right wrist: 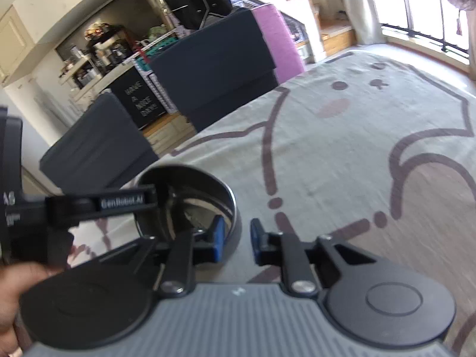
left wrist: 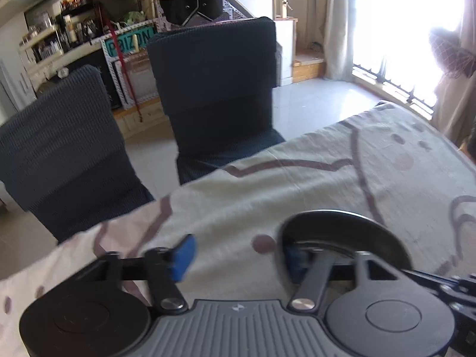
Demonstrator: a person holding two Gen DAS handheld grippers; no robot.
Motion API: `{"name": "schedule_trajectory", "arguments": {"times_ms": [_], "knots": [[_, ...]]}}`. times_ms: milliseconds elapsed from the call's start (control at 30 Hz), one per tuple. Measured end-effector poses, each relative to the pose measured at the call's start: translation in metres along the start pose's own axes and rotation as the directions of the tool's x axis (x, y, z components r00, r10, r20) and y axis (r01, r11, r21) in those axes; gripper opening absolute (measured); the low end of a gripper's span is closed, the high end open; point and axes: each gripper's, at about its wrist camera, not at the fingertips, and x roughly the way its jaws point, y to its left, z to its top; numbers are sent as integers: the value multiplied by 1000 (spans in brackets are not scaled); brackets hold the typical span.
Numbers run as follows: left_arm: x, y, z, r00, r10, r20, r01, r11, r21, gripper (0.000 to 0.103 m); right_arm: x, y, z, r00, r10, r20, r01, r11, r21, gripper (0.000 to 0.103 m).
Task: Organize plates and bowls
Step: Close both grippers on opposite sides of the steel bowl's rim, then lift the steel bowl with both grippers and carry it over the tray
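A steel bowl sits on the cream tablecloth near its front edge. In the left wrist view my left gripper stands open across the bowl's left rim. Its right pad is inside the bowl and its left pad is well clear of the wall. In the right wrist view the same bowl has its right wall between the blue pads of my right gripper, which sit tight on either side of it. The left gripper's black finger reaches into the bowl from the left.
Two dark fabric-covered chairs stand along the table's far edge. A purple-covered chair stands behind them. The tablecloth stretches away to the right. A person's hand shows at the lower left.
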Motion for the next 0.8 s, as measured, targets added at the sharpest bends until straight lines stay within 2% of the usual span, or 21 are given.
{"name": "schedule_trajectory", "arguments": {"times_ms": [67,133,233,367,600,800], "knots": [[-4,1,-4,999,-46,9,46,999,-29,17,0,3,2,1000,20,-5,-20,999,-25,10],[-8,-2,-8,998,-64,22,64,997,-39,9,-1,6,3,999,32,-9,-32,998,-47,9],[-15,-3,-14,996,-78,40,79,996,-45,8,-3,4,6,998,49,-26,-50,998,-33,7],[-33,-2,-21,993,-99,62,103,992,-70,7,-15,6,7,999,47,-16,-48,995,-85,5],[-91,-6,-36,989,-99,110,108,991,-82,7,-52,15,1,998,57,-2,-56,979,-194,4],[-154,-14,-58,983,-94,156,110,989,-97,8,-106,22,-8,995,99,13,-92,963,-252,4]]}}
